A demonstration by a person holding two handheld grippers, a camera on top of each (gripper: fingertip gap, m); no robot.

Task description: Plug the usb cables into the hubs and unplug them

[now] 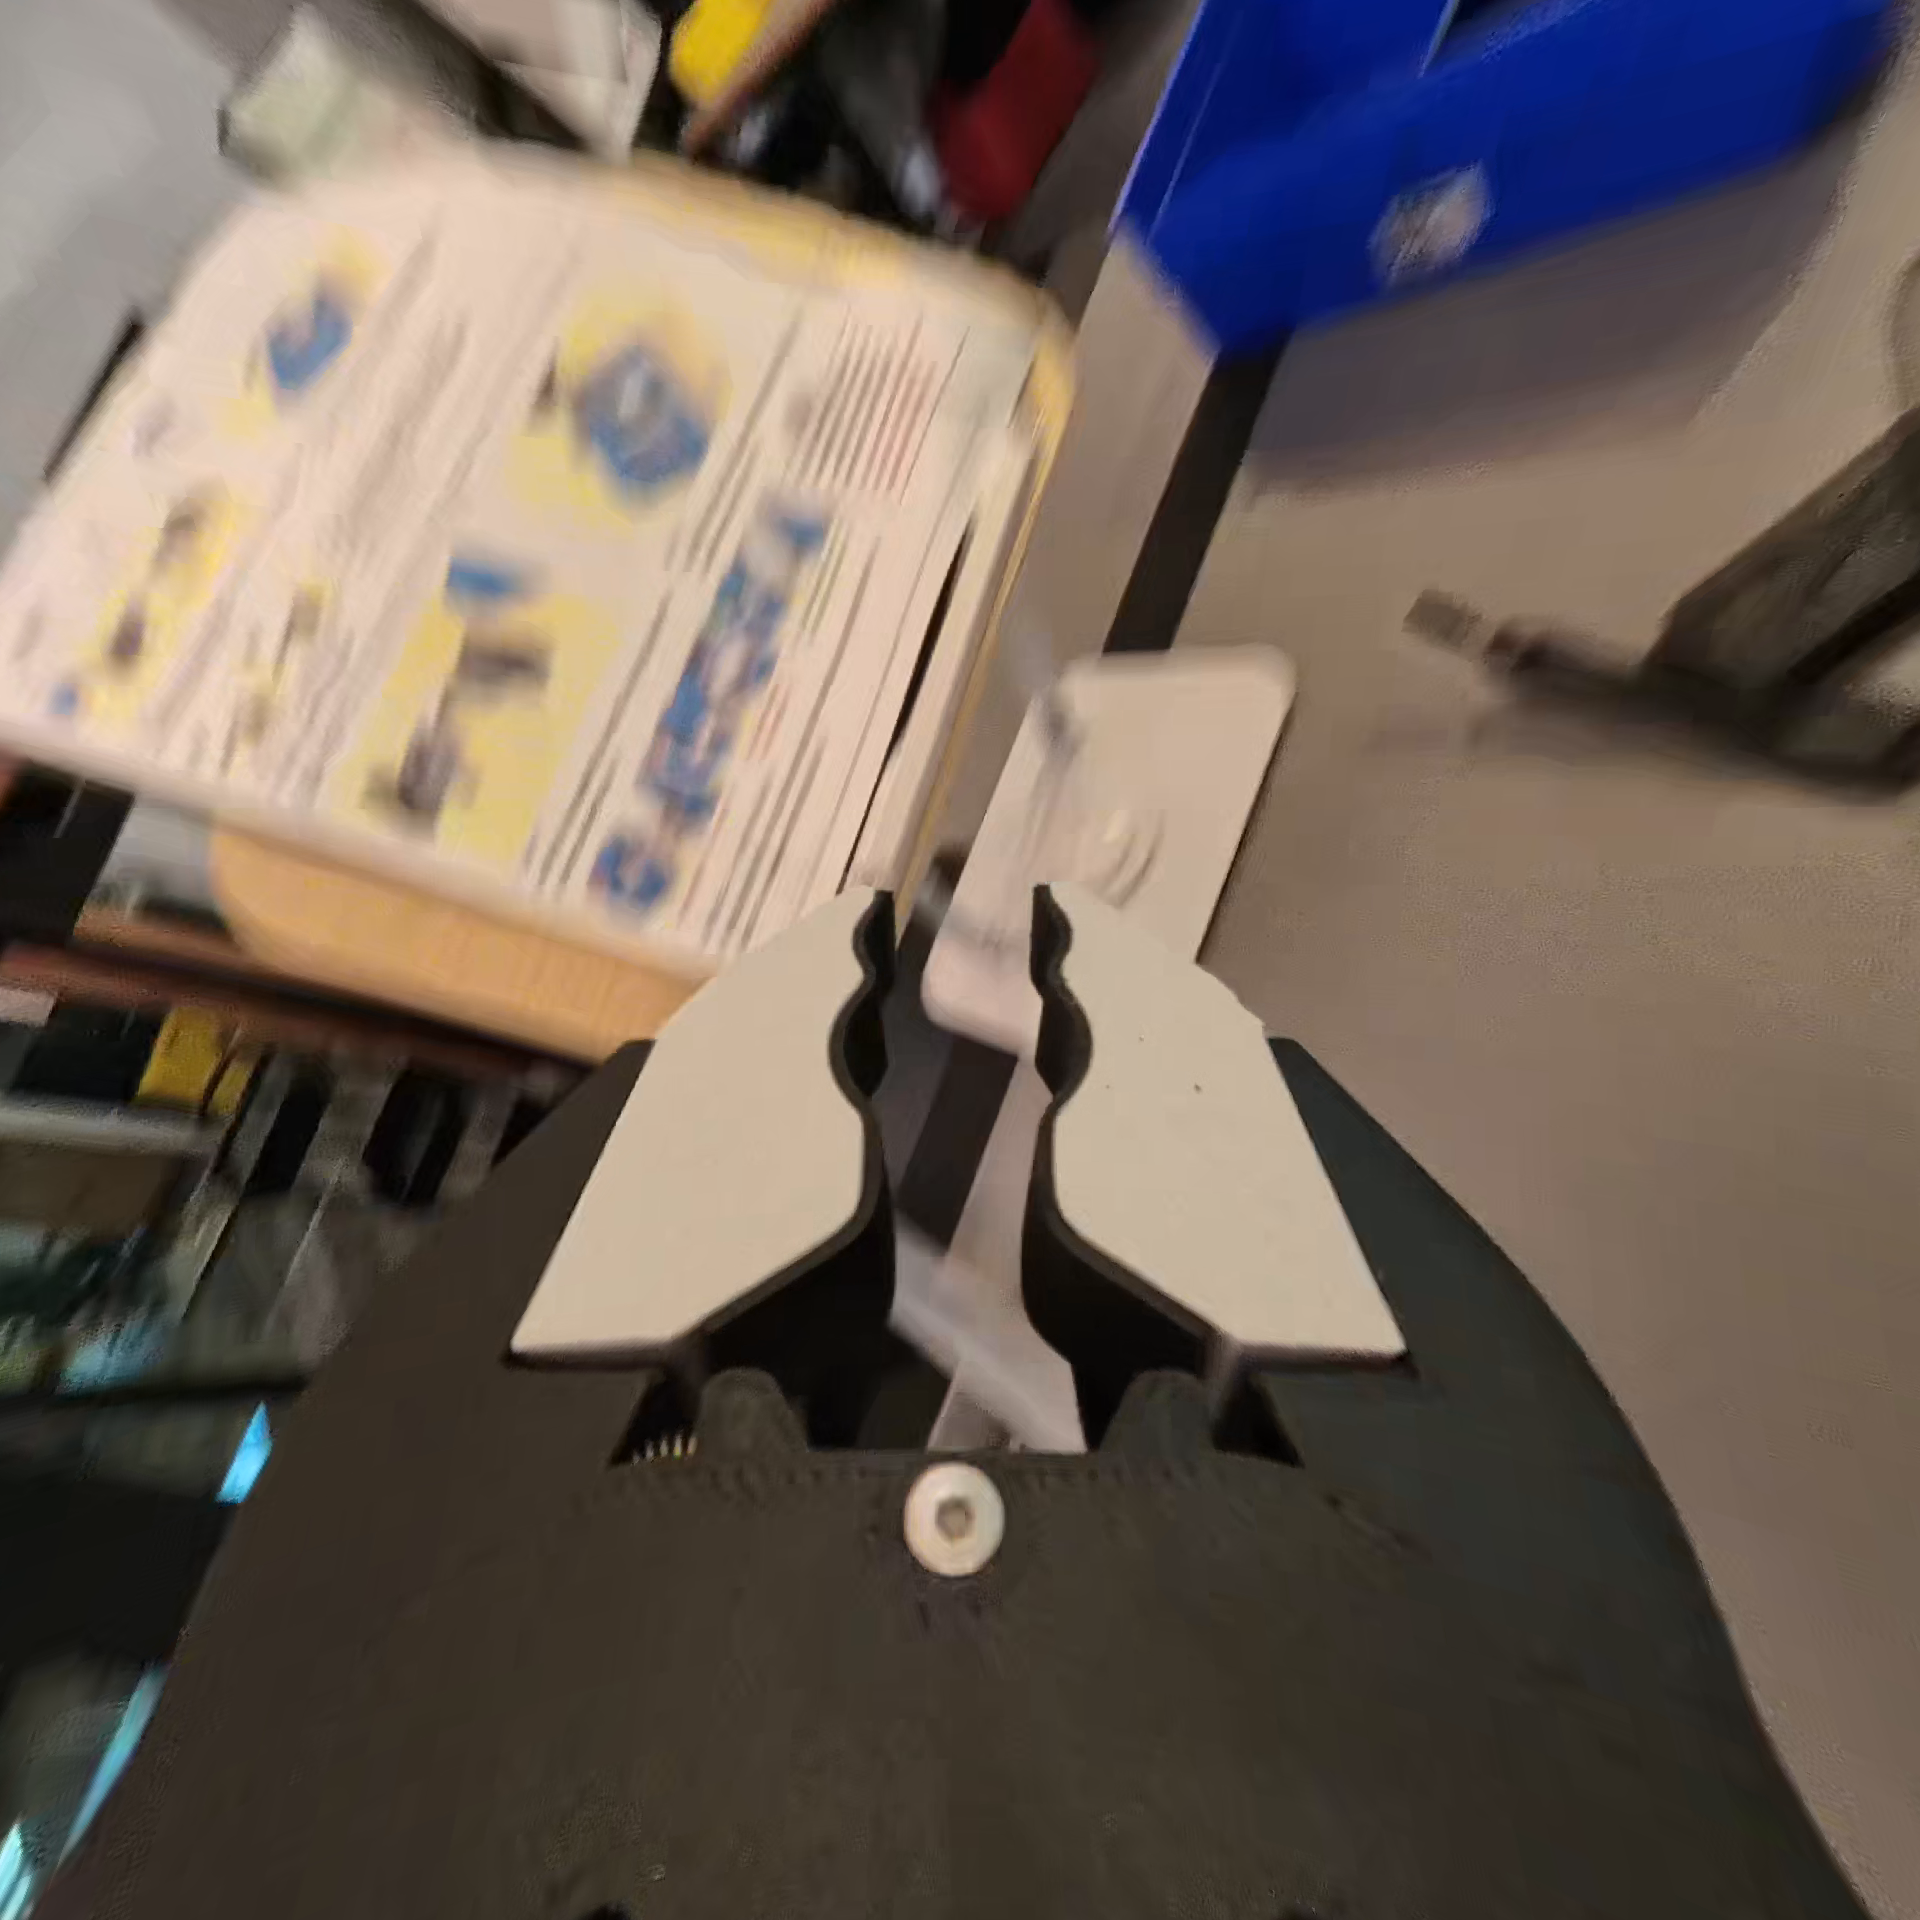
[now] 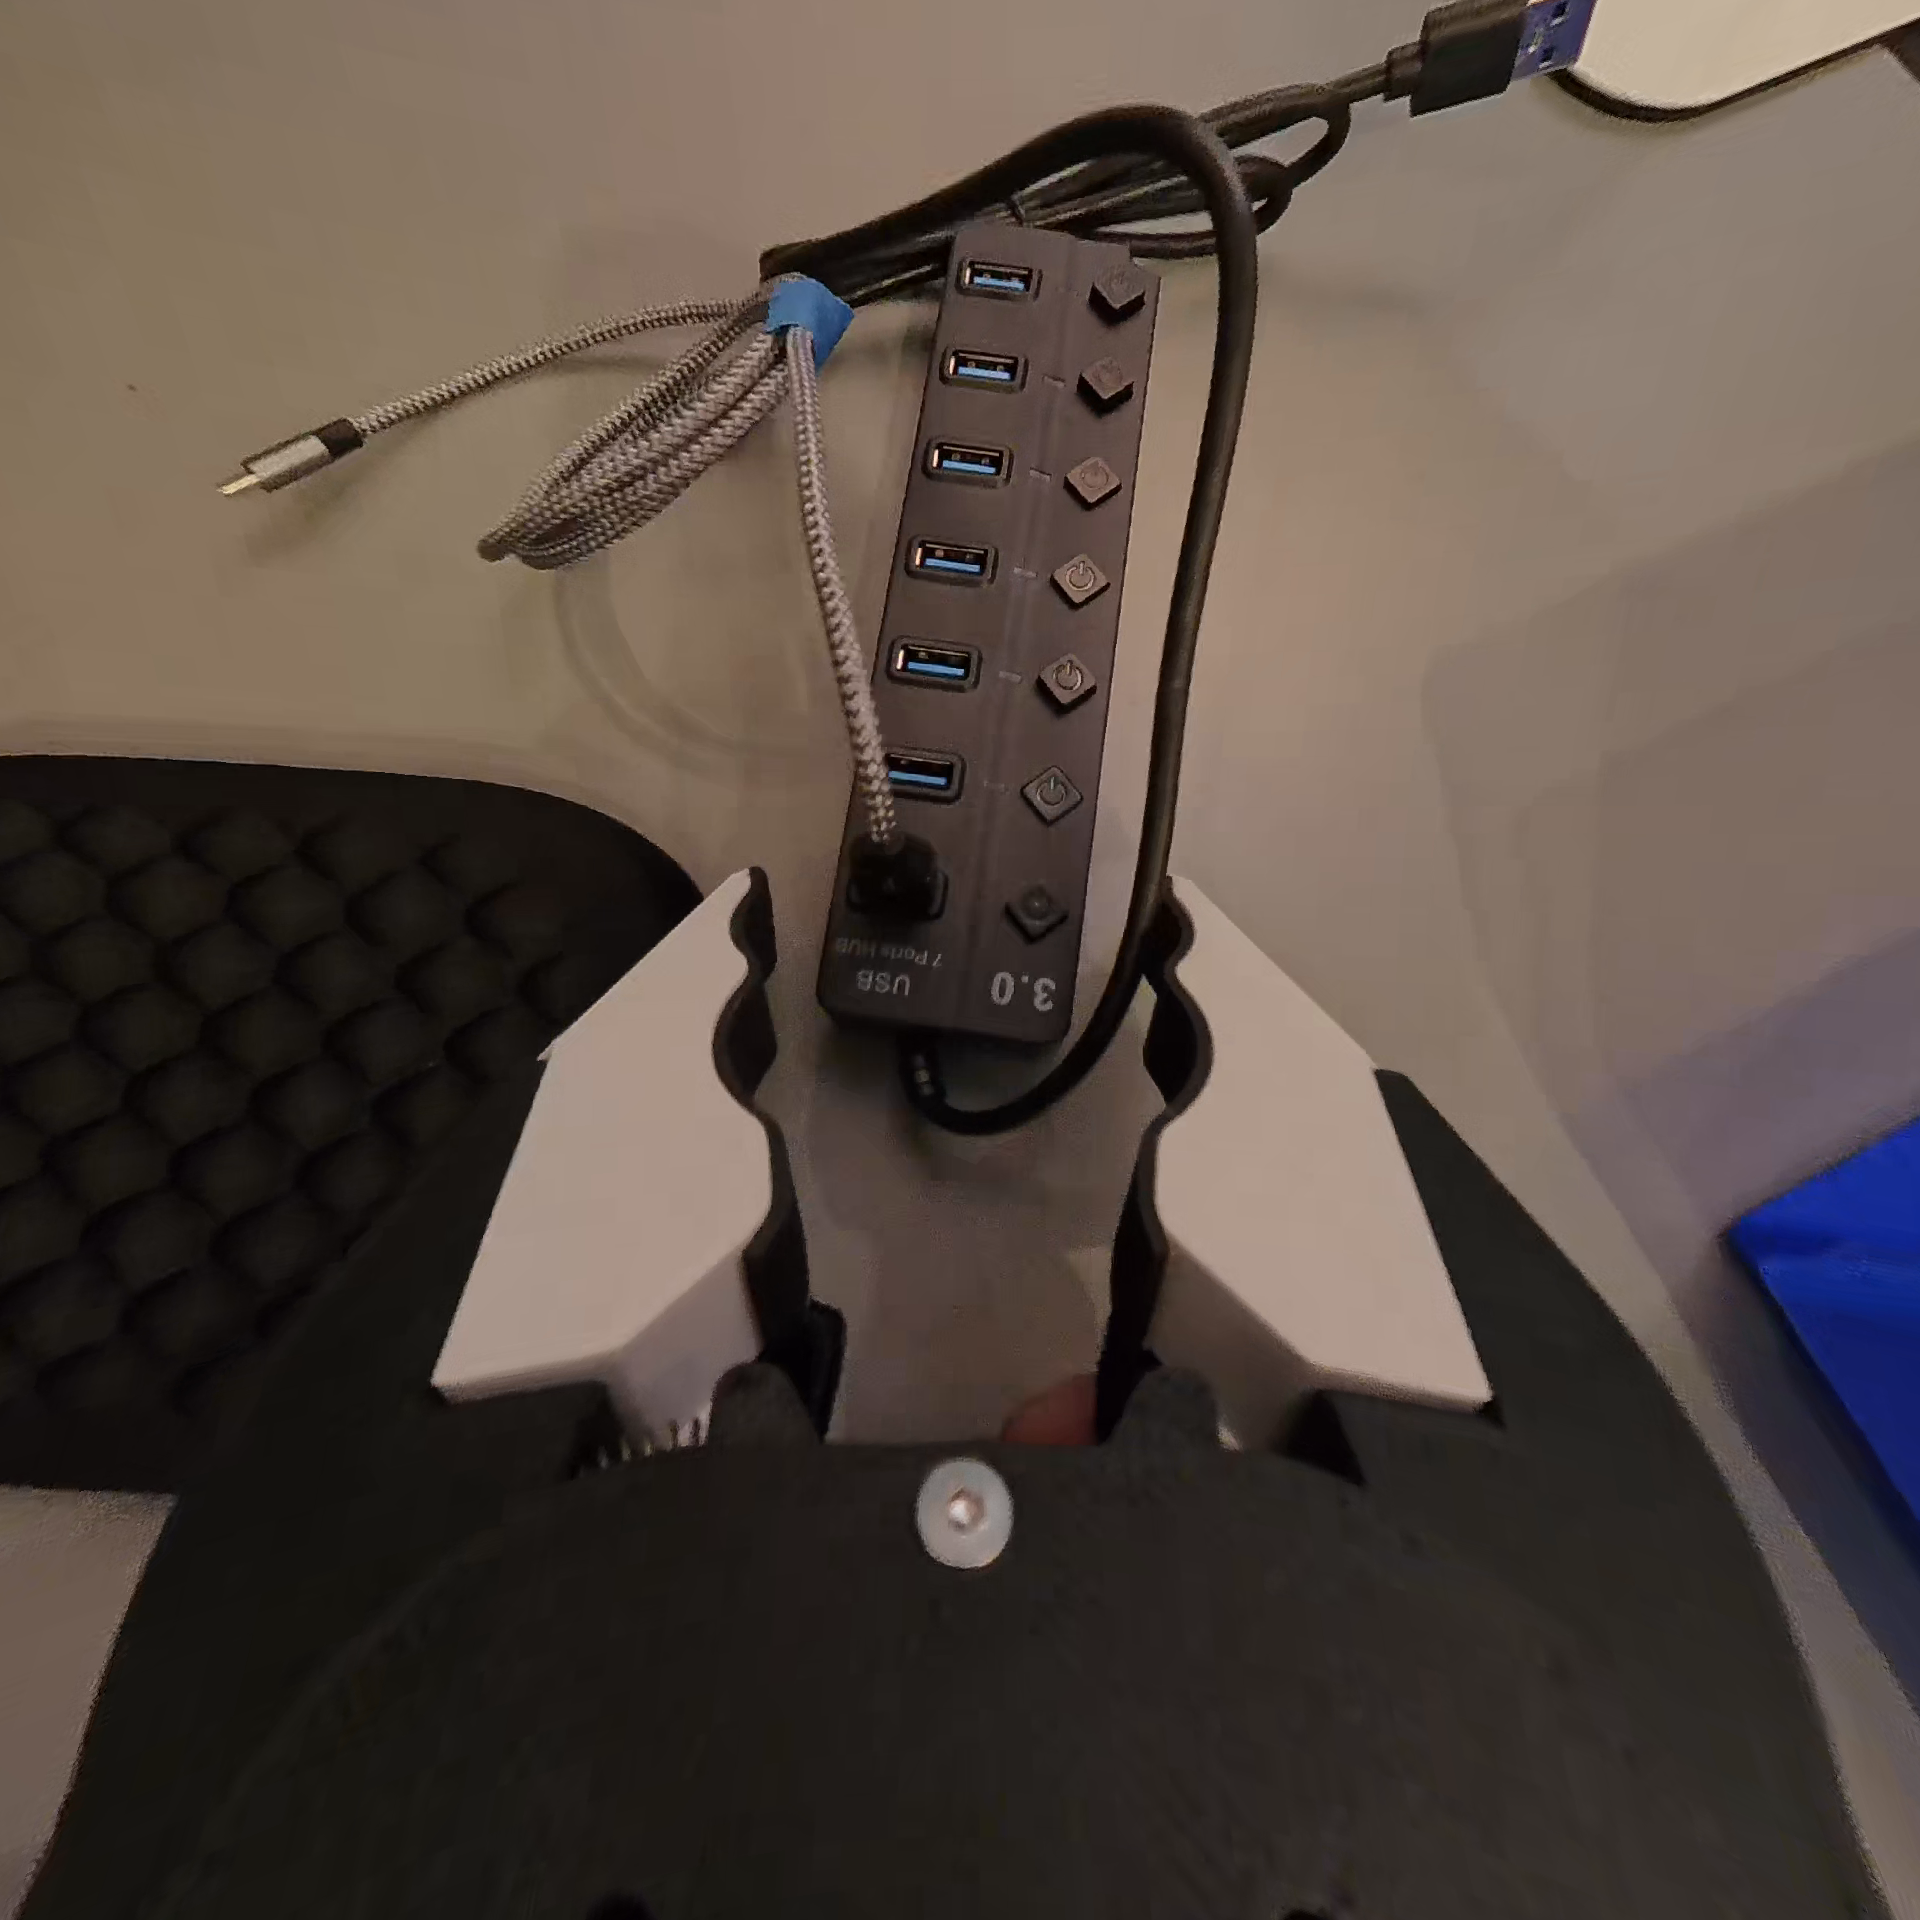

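Note:
In the right wrist view a black USB hub (image 2: 1023,582) with several blue ports lies on the grey table (image 2: 1507,520). A grey braided cable (image 2: 821,561) is plugged into its nearest port (image 2: 894,873); the cable's silver free end (image 2: 291,457) lies to the left. My right gripper (image 2: 961,888) is open, with its tips either side of the hub's near end. In the blurred left wrist view my left gripper (image 1: 961,914) hovers over the near end of a white flat hub (image 1: 1132,790). Its jaws stand a narrow gap apart around a white strip; any grip is unclear.
The hub's black cable (image 2: 1205,520) loops to a plug (image 2: 1475,52) near a white device (image 2: 1745,52). A black quilted pad (image 2: 260,1039) lies left and a blue object (image 2: 1839,1351) right. A printed box (image 1: 520,540), a blue box (image 1: 1455,177) and a dark cable (image 1: 1475,634) surround the table edge. One gripper's finger ends stand about 40 cm off the other's. My left tips are about 35 cm from the black USB hub (image 2: 1023,582), my right tips only 6 cm.

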